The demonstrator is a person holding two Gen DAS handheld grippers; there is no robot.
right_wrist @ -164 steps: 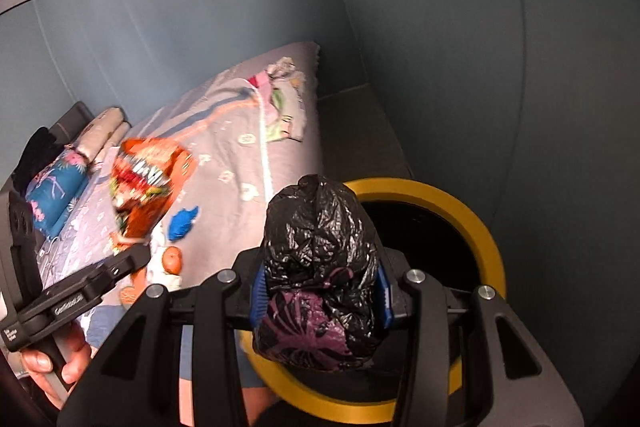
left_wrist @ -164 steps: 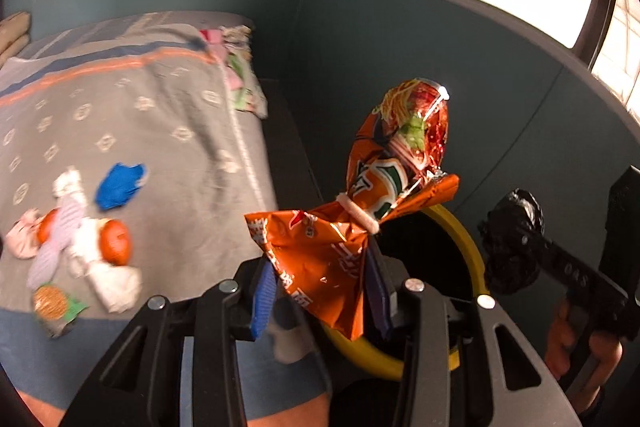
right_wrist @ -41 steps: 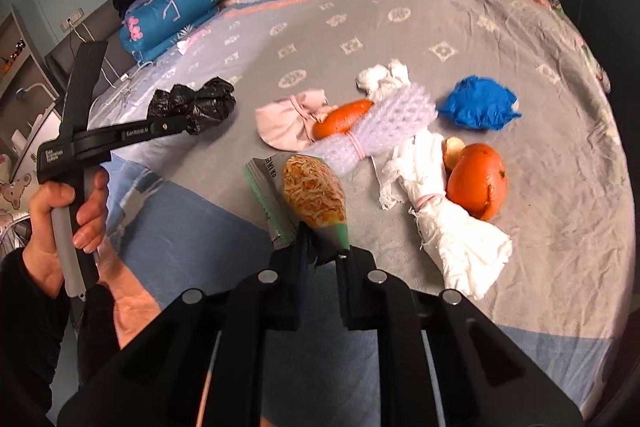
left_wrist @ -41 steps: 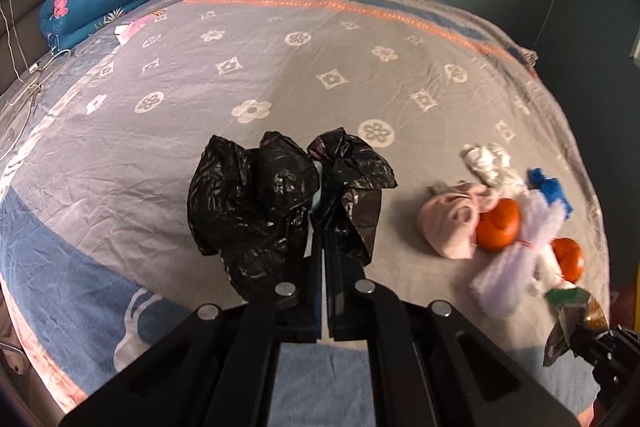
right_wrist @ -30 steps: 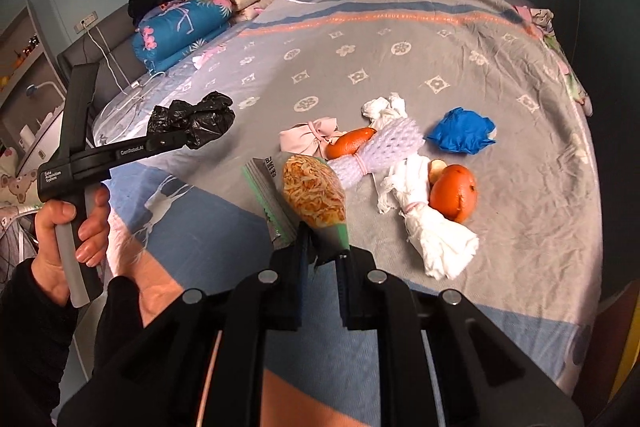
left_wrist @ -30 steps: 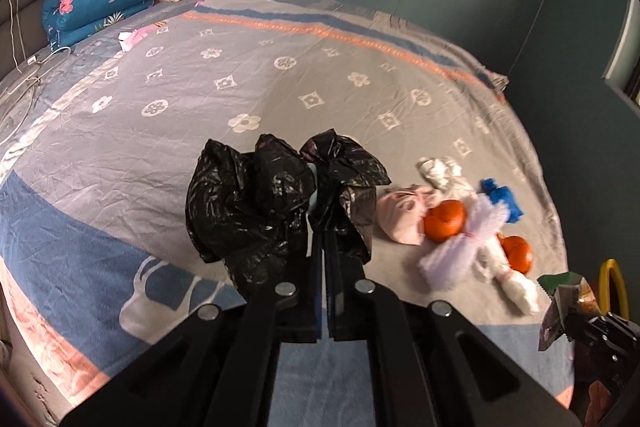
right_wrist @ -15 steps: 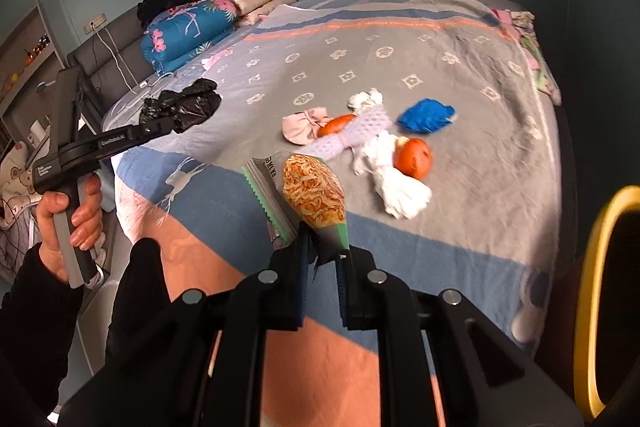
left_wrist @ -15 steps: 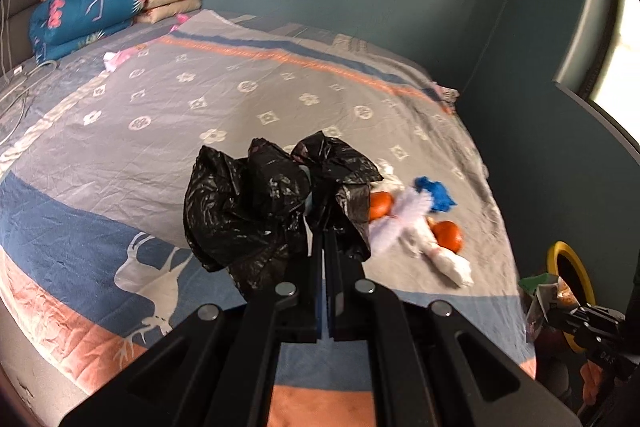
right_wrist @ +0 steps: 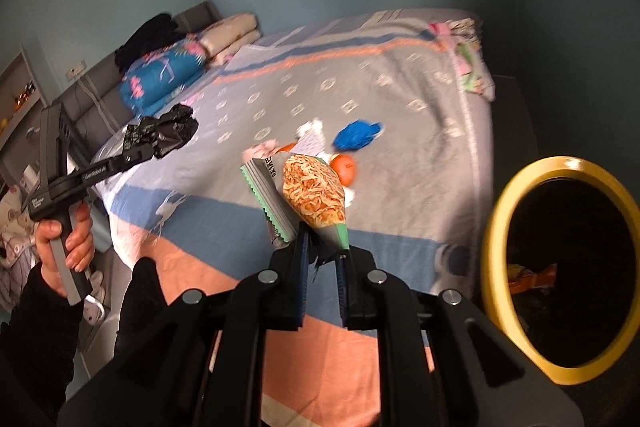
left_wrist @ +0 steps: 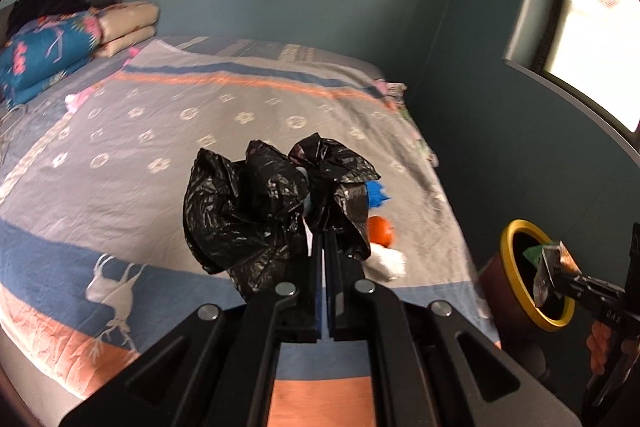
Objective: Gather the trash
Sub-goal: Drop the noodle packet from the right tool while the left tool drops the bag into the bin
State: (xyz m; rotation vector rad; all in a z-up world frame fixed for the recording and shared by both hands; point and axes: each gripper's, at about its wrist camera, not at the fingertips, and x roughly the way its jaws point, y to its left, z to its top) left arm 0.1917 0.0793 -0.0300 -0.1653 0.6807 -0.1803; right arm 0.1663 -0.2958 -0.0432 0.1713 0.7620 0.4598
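Fingers of the left gripper clench a crumpled black bag, those of the right gripper pinch a snack wrapper near the yellow-rimmed bin; wrappers and orange peel remain on the bed

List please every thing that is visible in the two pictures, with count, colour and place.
black plastic bag: 1, black, crumpled, clamped in left tool
snack wrapper: 1, green with orange noodle picture, clamped in right tool
bin: 1, yellow rim, dark inside, on floor beside bed
blue wad: 1, blue, on bed
orange: 2 partly seen, on bed
bed: 1, grey patterned cover
folded bedding: stack, blue floral and beige, at bed head
left tool: 1, black, shut
right tool: 1, black, shut
hand: 1, gripping left tool's handle
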